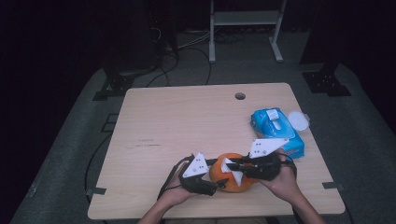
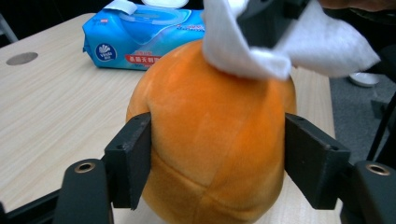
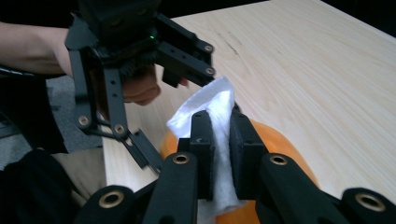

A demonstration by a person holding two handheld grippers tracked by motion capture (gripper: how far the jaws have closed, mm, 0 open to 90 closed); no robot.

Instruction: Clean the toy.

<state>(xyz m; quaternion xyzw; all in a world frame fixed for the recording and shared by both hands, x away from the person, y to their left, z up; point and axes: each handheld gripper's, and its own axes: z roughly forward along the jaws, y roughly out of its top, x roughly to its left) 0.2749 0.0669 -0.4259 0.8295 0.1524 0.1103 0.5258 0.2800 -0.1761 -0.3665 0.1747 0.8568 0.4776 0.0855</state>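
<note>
your left gripper has its jaws pressed on both flanks of the round orange plush ball near the table's front edge, while your right gripper pinches the white wipe directly on its top.

The setting was a laboratory or test room arranged for recording, not a home. A single light wooden table with a cable hole stood on grey carpet. Black stand feet were fixed to the floor at the far corners, and loose cables ran across the carpet behind the table. A pale metal frame stood further back. The surroundings were dark, with lighting concentrated on the table. Tape strips marked the floor beside the table.
</note>
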